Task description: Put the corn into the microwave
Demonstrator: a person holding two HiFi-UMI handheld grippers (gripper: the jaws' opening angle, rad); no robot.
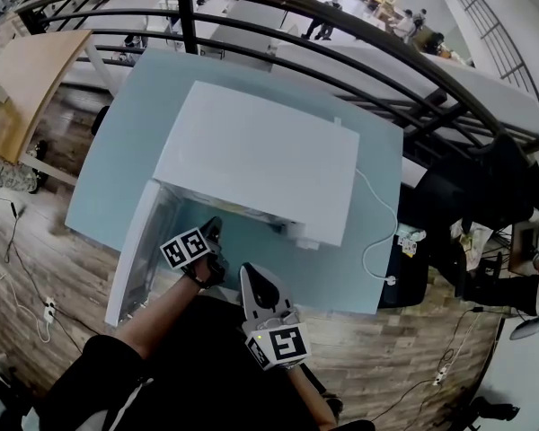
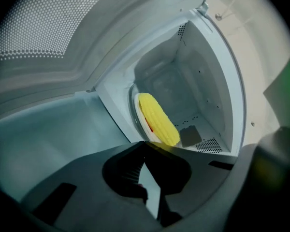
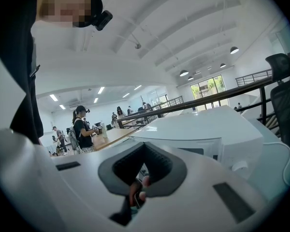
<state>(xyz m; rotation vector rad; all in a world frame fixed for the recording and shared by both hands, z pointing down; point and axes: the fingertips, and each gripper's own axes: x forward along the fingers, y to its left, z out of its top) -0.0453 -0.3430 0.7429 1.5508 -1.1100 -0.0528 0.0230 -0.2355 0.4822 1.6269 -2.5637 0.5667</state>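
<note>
Corn (image 2: pixel 157 120) inside microwave (image 1: pixel 260 160) near cavity's front edge, door (image 1: pixel 130 259) open; left tongs (image 2: pixel 146 143), right tongs (image 3: pixel 145 144) closed, empty.

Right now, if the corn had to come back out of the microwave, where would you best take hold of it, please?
Across its middle, I think, coming in through the open front of the microwave. The corn lies on its side on a white plate, one end toward the opening, so jaws could straddle its rounded sides; the ends give less to hold.
</note>
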